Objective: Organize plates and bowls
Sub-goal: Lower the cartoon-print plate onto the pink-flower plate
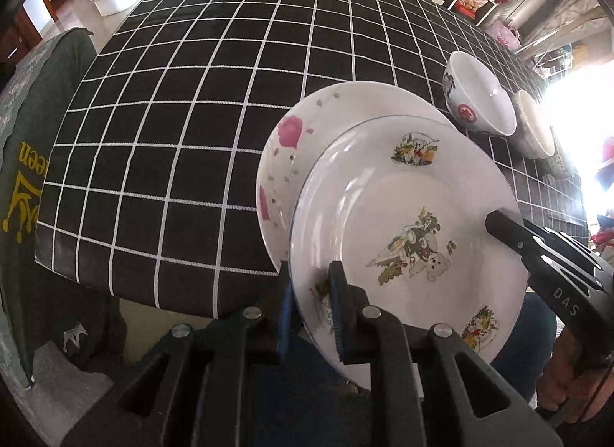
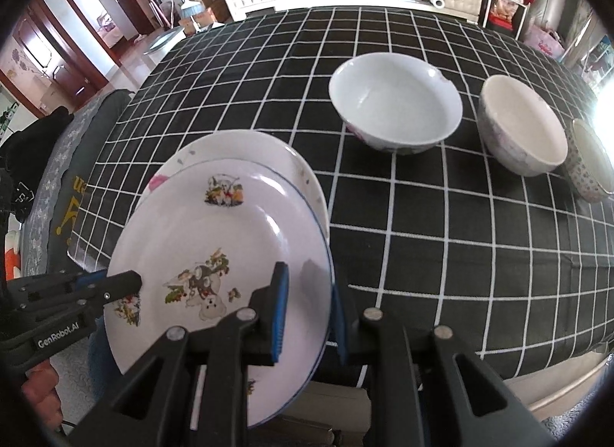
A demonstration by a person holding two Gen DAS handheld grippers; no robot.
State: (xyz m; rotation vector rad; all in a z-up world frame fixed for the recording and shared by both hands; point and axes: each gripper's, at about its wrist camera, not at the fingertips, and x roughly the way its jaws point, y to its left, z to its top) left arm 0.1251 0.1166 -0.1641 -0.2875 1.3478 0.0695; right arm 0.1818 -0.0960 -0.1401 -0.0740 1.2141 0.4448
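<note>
Both my tools grip one cartoon-print plate (image 1: 406,224), held over the near edge of the worktop (image 1: 192,101). Left tool (image 1: 312,316) pinches its left rim, right tool (image 2: 309,316) its right rim, jaws narrow on the rim. Plate face up, far edge tilted downward over the pink-flower plate (image 1: 284,147) lying beneath. Three bowls (image 2: 395,101) stand upright farther right.

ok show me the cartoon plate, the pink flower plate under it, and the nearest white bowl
cartoon plate (image 2: 215,239), right wrist view, on its bare centre well.
pink flower plate (image 1: 286,132), left wrist view, on the pink flower at its rim.
white bowl (image 2: 395,101), right wrist view, on its inside wall.
</note>
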